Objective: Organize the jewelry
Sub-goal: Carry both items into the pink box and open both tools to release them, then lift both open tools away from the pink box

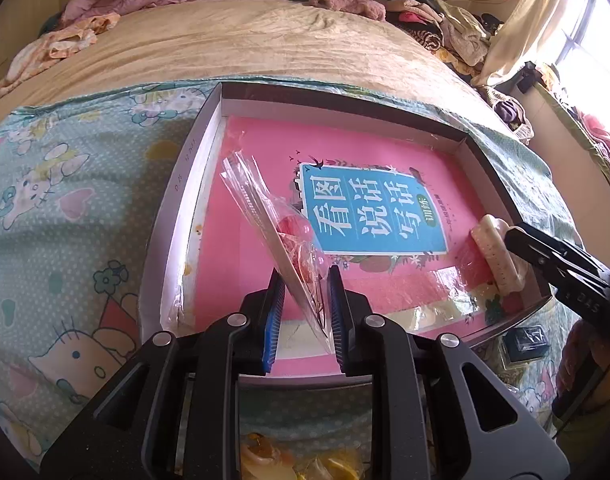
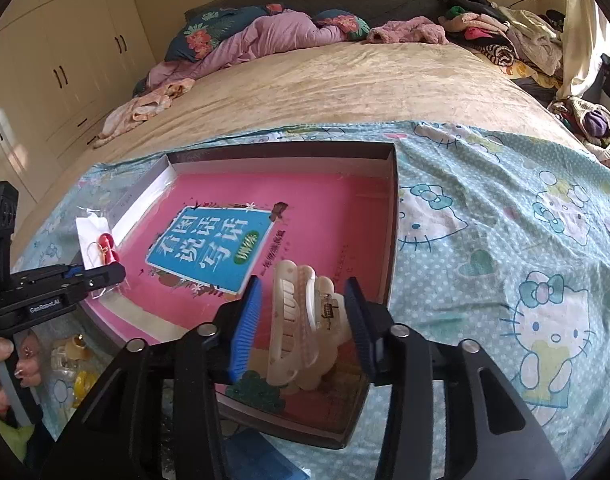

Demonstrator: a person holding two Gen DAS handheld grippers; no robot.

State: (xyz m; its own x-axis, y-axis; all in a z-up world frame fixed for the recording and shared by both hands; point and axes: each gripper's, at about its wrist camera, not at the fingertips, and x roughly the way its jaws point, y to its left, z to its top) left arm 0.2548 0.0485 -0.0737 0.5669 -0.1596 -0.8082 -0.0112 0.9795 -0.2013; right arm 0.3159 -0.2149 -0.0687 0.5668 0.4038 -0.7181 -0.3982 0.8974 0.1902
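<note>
The left gripper (image 1: 305,300) is clenched on a clear packet (image 1: 273,232) of red earrings, holding it tilted over the near left part of the box (image 1: 173,216). The box lies on a cartoon-print sheet (image 1: 65,208) on the bed and holds a pink book (image 1: 345,168). The right gripper (image 2: 305,320) has its fingers released: a cream hair clip (image 2: 301,320) sits between them, at the box's near right corner, the pads apart from it.

book (image 1: 369,204): 看图说话写话 训练 | left claw (image 2: 101,276): GenRobot.AI
</note>
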